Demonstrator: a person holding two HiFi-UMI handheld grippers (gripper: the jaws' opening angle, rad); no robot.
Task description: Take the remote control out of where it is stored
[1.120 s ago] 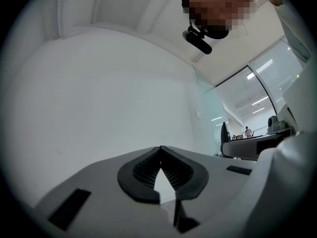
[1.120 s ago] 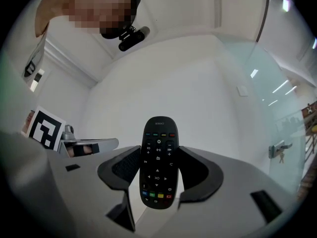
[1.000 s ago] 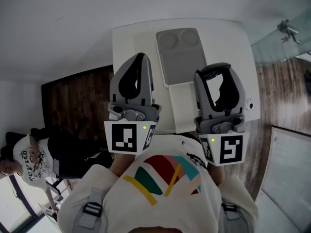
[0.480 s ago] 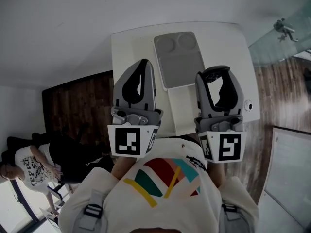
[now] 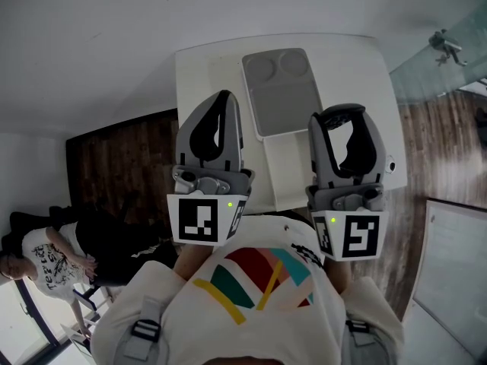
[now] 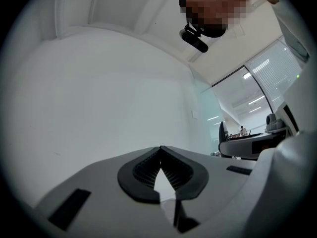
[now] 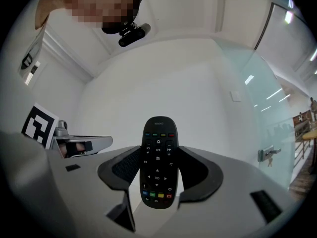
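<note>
The black remote control (image 7: 158, 165), with coloured buttons, stands upright between the pads of my right gripper (image 7: 158, 153), which is shut on its lower half. Seen from the head view, that right gripper (image 5: 342, 131) is held up in front of the person's chest, over the near edge of the white table (image 5: 358, 67). Beside it, my left gripper (image 5: 218, 124) is raised too. In the left gripper view its tips (image 6: 159, 151) meet with nothing between them, facing a bare white wall. A grey tray (image 5: 285, 90) with two round recesses lies on the table.
A white panel (image 5: 285, 169) lies on the table below the grey tray. Dark wood floor (image 5: 122, 158) flanks the table. Another person (image 5: 46, 257) stands at the lower left. A glass partition (image 5: 449, 44) is at the right.
Almost nothing: both grippers stay raised in front of the chest, and the right one keeps its hold on the remote. The head view has shifted slightly.
</note>
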